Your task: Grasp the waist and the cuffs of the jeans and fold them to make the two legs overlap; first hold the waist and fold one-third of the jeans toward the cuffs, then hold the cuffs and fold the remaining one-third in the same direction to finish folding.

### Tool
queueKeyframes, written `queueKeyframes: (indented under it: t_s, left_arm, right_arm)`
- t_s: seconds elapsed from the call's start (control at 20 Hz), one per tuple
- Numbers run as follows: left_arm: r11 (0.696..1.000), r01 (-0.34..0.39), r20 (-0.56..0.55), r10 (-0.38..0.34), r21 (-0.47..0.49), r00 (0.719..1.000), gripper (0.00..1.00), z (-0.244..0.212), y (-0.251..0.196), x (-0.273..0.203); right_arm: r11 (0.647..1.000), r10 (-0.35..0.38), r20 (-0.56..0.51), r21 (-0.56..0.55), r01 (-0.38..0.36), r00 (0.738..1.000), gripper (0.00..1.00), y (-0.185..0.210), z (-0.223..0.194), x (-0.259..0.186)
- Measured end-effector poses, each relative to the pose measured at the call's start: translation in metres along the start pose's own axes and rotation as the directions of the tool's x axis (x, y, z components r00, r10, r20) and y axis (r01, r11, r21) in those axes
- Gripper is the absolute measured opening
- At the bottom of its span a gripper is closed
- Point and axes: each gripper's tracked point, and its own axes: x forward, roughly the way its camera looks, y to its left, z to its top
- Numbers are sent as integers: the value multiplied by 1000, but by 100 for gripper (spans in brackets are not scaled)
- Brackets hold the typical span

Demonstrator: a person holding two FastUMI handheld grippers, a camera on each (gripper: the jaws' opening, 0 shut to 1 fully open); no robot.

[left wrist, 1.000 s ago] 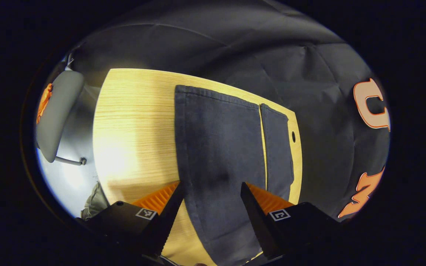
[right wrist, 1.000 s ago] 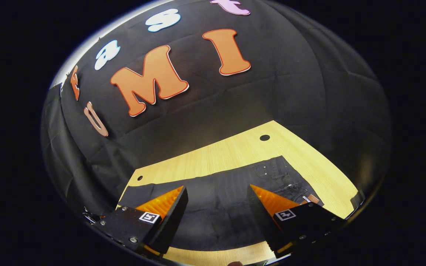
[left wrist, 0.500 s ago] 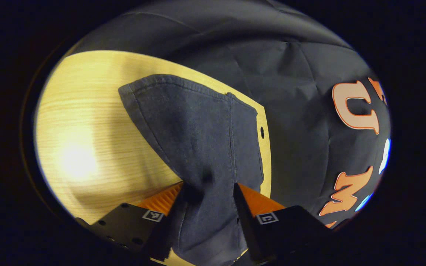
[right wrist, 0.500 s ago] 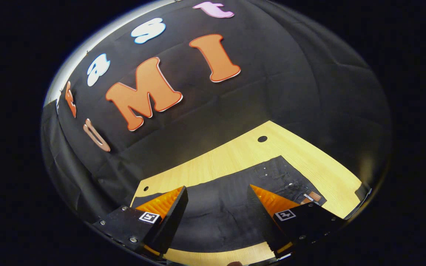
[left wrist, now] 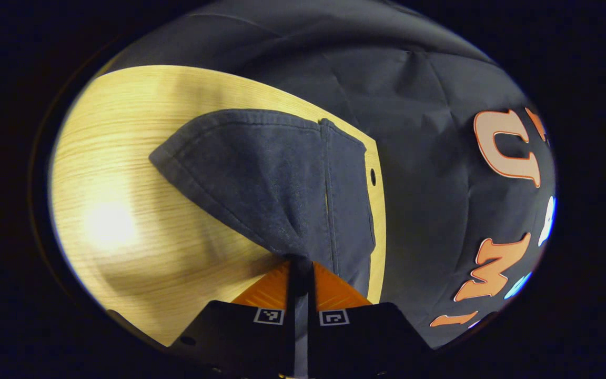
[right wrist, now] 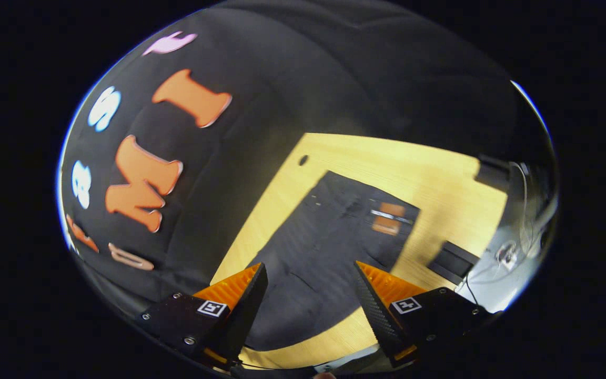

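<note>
Dark blue jeans [left wrist: 276,179] lie on a light wooden table [left wrist: 124,210]. In the left gripper view my left gripper [left wrist: 300,268] is shut on the near leg's edge, and the cloth bunches up toward the fingers while both cuffs [left wrist: 261,118] stay at the far end. In the right gripper view my right gripper [right wrist: 308,279] hangs open above the jeans [right wrist: 329,237], touching nothing. The waist with a brown patch [right wrist: 387,218] lies at the far end of that view.
The table's far edge runs along the black cloth wall [left wrist: 429,158], with a small round hole [left wrist: 373,177] near it. Another hole [right wrist: 303,159] shows by the waist. A dark block [right wrist: 453,260] sits at the table's right edge.
My left gripper has shut on the near leg and gathered the cloth, pulling the cuff's corner askew. My right gripper has swung and turned toward the waist, still open.
</note>
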Motion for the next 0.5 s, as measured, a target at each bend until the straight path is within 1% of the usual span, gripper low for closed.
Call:
queueKeyframes:
  t_s: [0.1,0.2,0.3,0.35,0.5]
  left_arm:
    - [1000,7,-7,-7,3,1000,10,0,-5,-2]
    - [1000,16,-11,-16,-1,1000,10,-2,-7,-10]
    - [1000,18,-14,-19,-2,1000,10,-4,-9,-13]
    - [1000,16,-14,-16,-2,1000,10,-3,-11,-13]
    - [1000,18,-14,-18,1,1000,10,-4,-14,-16]
  right_arm:
    - [996,-66,-25,62,67,998,98,-36,-9,14]
    - [988,-116,-83,93,124,990,98,-60,-29,32]
    - [984,-139,-131,94,152,982,98,-73,-43,52]
    - [982,-140,-150,105,156,979,98,-78,-47,59]
    - [977,-138,-163,138,161,977,98,-84,-48,75]
